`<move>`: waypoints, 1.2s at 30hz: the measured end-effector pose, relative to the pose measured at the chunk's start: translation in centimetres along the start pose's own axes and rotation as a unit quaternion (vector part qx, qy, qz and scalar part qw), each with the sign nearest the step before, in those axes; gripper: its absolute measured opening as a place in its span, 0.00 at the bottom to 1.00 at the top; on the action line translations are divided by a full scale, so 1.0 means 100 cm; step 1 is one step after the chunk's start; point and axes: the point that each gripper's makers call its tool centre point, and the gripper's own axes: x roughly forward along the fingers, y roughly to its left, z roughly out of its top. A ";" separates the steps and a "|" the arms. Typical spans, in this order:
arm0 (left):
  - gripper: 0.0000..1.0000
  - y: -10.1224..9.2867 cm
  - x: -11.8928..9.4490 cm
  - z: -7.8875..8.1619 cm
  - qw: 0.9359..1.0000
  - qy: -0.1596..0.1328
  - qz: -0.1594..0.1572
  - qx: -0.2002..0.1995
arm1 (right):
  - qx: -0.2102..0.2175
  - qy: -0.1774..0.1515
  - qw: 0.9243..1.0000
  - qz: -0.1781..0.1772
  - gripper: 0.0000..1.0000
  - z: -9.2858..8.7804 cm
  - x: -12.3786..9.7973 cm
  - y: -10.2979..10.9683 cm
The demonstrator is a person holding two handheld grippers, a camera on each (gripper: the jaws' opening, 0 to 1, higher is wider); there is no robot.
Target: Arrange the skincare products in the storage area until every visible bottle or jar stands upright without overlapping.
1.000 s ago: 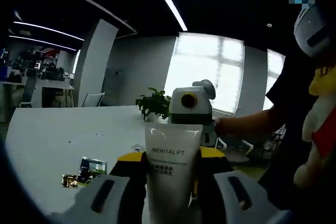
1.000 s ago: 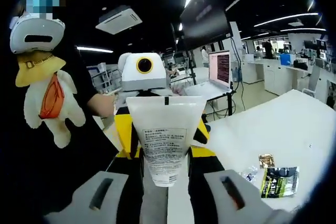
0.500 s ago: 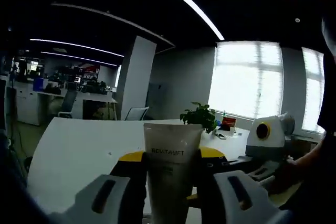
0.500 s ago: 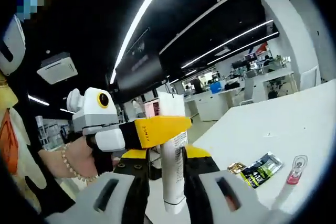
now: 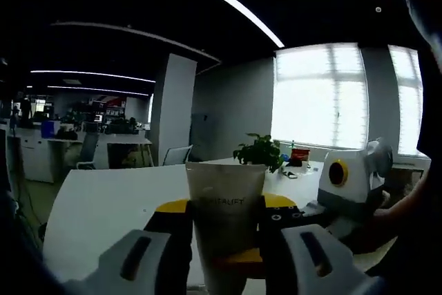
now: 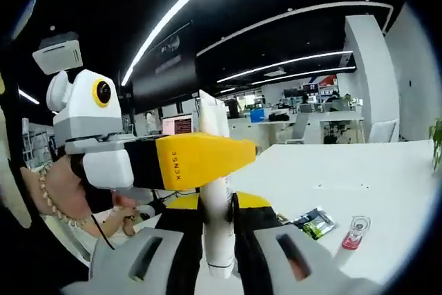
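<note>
Both grippers clamp the white tube [image 5: 224, 226].

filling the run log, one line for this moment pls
left gripper: shut on tube | right gripper: shut on tube | tube held above table | sachets on table

Left gripper [image 5: 224, 240] raised off the table, jaws rising from 6 o'clock and clamped on a white tube [image 5: 226, 222]. Right gripper [image 6: 219, 229] likewise up, jaws pinching the same tube edge-on. In the right gripper view, left gripper entering from 9 o'clock, held by a hand [image 6: 65, 188] wearing a bead bracelet.
</note>
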 end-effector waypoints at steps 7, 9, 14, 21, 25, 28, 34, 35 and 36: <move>0.31 -0.013 -0.009 -0.004 0.997 0.004 -0.080 -0.013 | 0.092 -0.011 0.989 0.116 0.13 -0.004 -0.017 0.014; 0.30 -0.019 -0.014 -0.006 0.993 0.011 -0.117 -0.016 | 0.094 -0.011 0.982 0.166 0.13 -0.004 -0.023 0.022; 0.33 -0.031 -0.024 -0.008 0.980 0.030 -0.193 -0.038 | 0.070 0.010 0.953 0.293 0.13 -0.002 -0.037 0.054; 0.30 -0.045 -0.034 -0.002 0.965 0.051 -0.255 -0.037 | 0.083 -0.001 0.925 0.370 0.13 0.017 -0.044 0.064; 0.23 -0.053 -0.037 0.005 0.960 0.048 -0.272 -0.037 | 0.094 -0.004 0.919 0.382 0.13 0.021 -0.047 0.059; 0.21 -0.054 -0.035 0.006 0.959 0.050 -0.275 -0.034 | 0.091 0.001 0.918 0.385 0.13 0.019 -0.048 0.057; 0.16 -0.054 -0.032 0.001 0.960 0.057 -0.271 -0.041 | 0.088 0.015 0.918 0.386 0.13 0.015 -0.052 0.054; 0.16 -0.054 -0.031 0.000 0.960 0.056 -0.270 -0.040 | 0.086 0.017 0.918 0.387 0.13 0.015 -0.052 0.055; 0.16 -0.055 -0.030 0.000 0.960 0.056 -0.270 -0.040 | 0.087 0.020 0.918 0.387 0.13 0.015 -0.052 0.055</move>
